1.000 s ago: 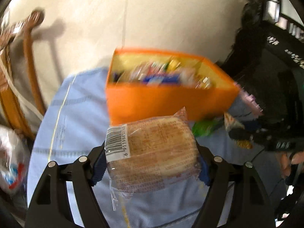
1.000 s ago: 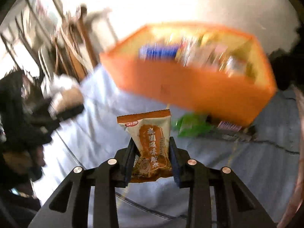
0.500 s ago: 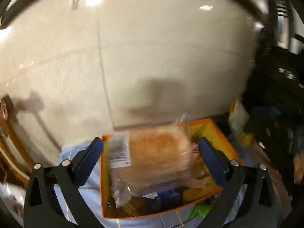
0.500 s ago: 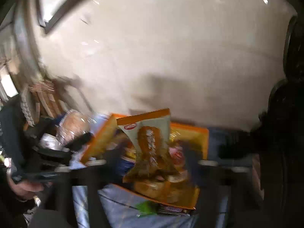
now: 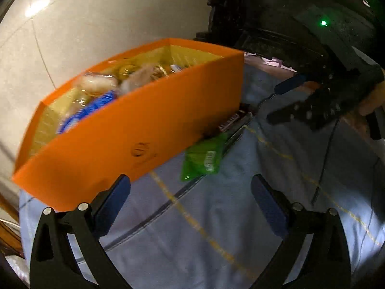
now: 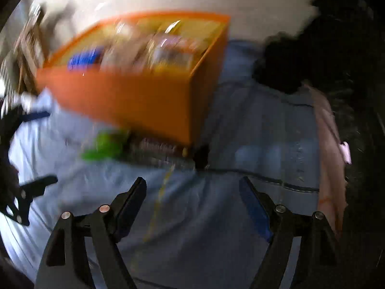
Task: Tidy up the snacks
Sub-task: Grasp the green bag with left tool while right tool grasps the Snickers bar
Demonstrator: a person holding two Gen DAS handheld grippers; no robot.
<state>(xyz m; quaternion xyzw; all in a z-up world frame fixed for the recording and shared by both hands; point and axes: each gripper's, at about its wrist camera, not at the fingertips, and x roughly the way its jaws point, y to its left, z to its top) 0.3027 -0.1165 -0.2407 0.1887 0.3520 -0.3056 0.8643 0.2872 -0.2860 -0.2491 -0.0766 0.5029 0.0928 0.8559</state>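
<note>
Your left gripper [image 5: 190,187] has its jaws spread wide, nothing between the blue pads, only cloth below. Your right gripper [image 6: 192,190] is also open and empty; its jaws have just been opening. In the left view it shows at the right edge [image 5: 286,101], clear of the box.

Orange box [image 5: 134,139]: thin, smooth, stiff-walled, rectangular, yellow inside. It sits on the pale blue cloth [image 5: 216,228] covering the worktop. The cloth is soft and wrinkled, with dark stitched seams and a thin yellow stripe.

Snacks in the box [image 5: 115,84]: a heap of glossy wrappers, pale bun-like packs in clear film, something blue and white. Blur hides the detail.

Still outside, on the cloth against the box's near wall:
- green packet [image 5: 204,159], flat, shiny, crinkled foil, one edge under the wall's foot
- dark bar [image 5: 231,122] just beside it, long and narrow, label unreadable

Both show in the right view too, green packet [image 6: 105,144] left of the bar [image 6: 156,148], heavily smeared.

Around: pale tiled floor [image 5: 96,19] beyond the box, dark clothing at your right, wooden chair frame [image 6: 28,45] at far left.
</note>
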